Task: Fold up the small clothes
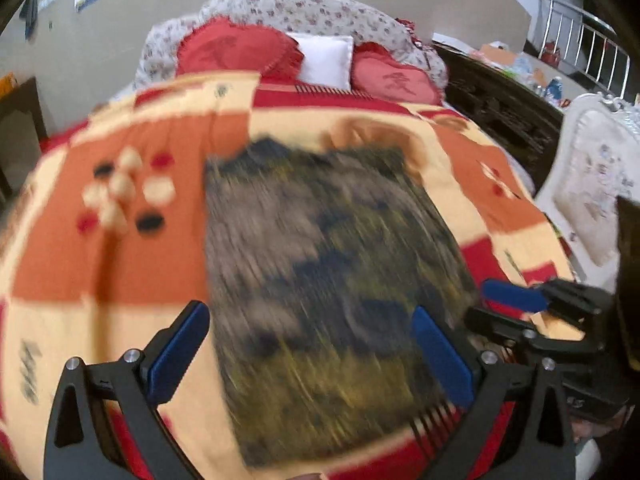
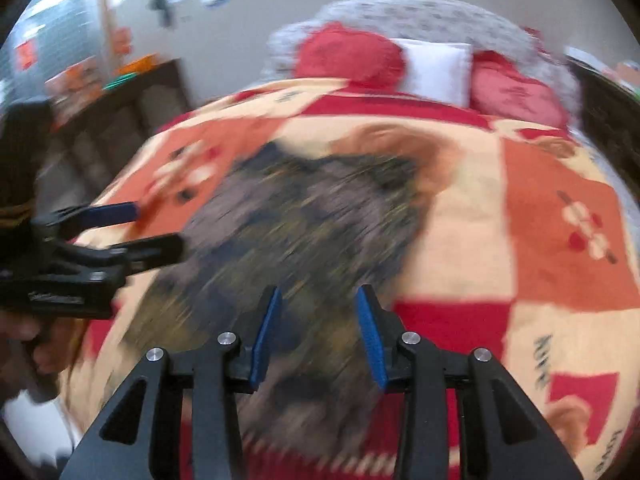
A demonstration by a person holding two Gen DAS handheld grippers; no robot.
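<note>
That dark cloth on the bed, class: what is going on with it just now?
A person holds a two-finger tool in each hand above a dark patterned cloth lying flat on a bedspread of orange, cream and red. The left tool stands wide open with nothing between its fingers. The right tool is partly open and grips nothing either. Both pictures are blurred, so whether the cloth is already folded cannot be told.

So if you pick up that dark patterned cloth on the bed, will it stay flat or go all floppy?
Probably floppy: the dark olive-and-grey patterned cloth lies flat, following the orange, red and cream blanket like thin fabric. It looks light, so lifted by one edge it would likely droop and sag. It shouldn't roll or break.
</note>
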